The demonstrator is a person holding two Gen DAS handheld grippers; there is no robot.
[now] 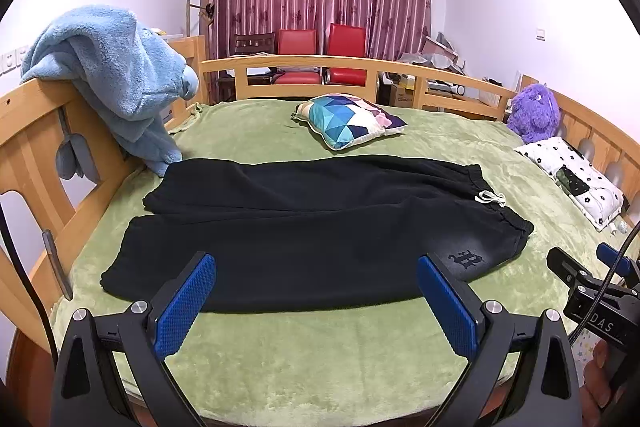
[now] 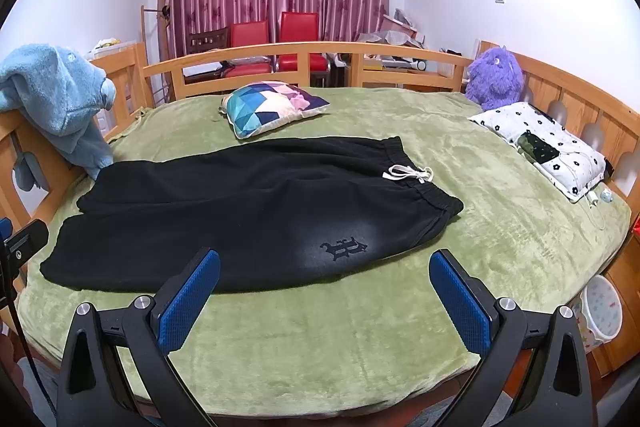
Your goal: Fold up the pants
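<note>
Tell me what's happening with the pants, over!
Left gripper open, right gripper open, both empty. Black pants flat on green blanket, unfolded. Patterned cushion beyond them, apart. Over.

Each claw is a black frame: the left claw (image 1: 316,301) and right claw (image 2: 324,303) carry blue, dimpled pads (image 1: 186,307) and silver round screws (image 1: 139,305). At the left-wrist frame's right edge, a black braided cable (image 1: 600,291) crosses white lettering, possibly "DAS".
</note>
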